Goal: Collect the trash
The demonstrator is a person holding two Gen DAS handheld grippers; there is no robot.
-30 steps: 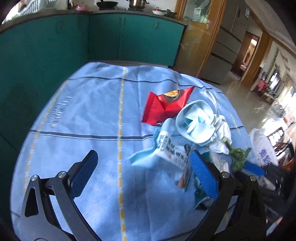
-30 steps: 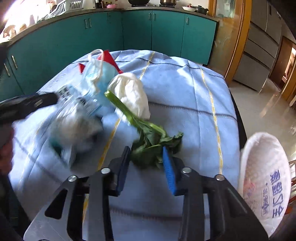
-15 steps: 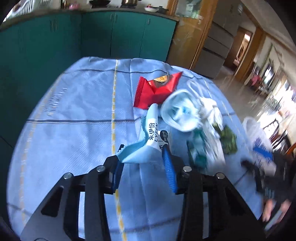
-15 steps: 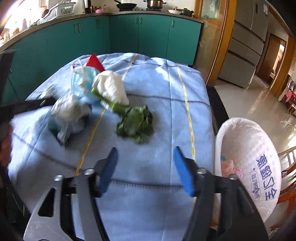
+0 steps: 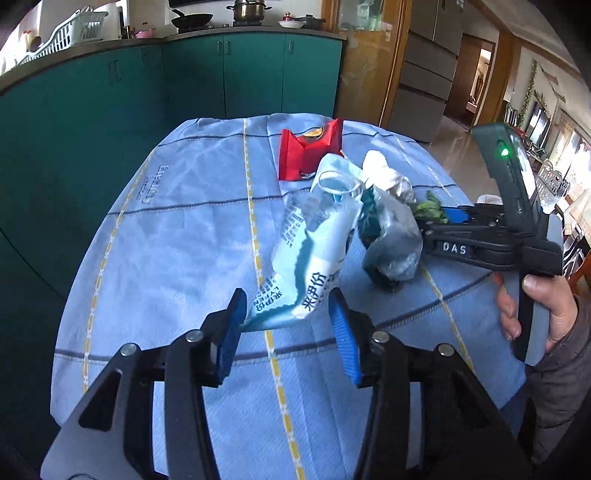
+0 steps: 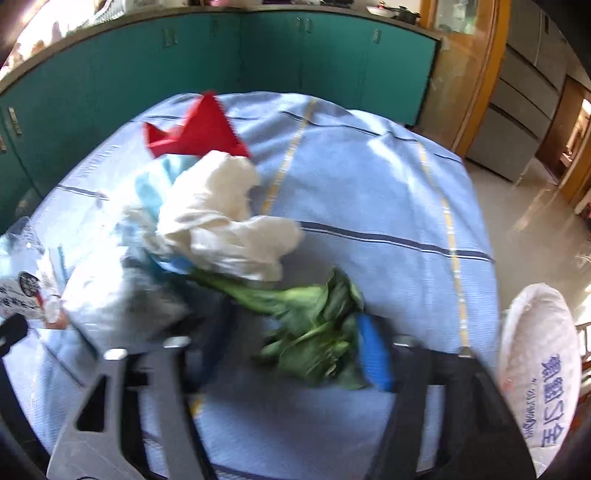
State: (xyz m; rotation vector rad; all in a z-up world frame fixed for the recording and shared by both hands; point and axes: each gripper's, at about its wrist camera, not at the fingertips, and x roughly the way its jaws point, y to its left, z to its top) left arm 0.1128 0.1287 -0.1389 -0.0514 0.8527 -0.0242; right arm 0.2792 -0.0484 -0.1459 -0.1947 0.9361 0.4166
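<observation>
My left hand-held gripper [image 5: 290, 328] pinches the light-blue printed snack wrapper [image 5: 306, 258] above the table [image 5: 166, 240]. My right hand-held gripper [image 6: 295, 354] straddles the green leafy vegetable scrap [image 6: 314, 332], spread. Next: close, carry to white bag [image 6: 543, 365].

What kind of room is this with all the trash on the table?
Most likely a home kitchen and eating area. Teal cabinets run under a counter that carries a frying pan and a steel pot, a dish rack stands nearby, and the table wears a blue tablecloth.
</observation>
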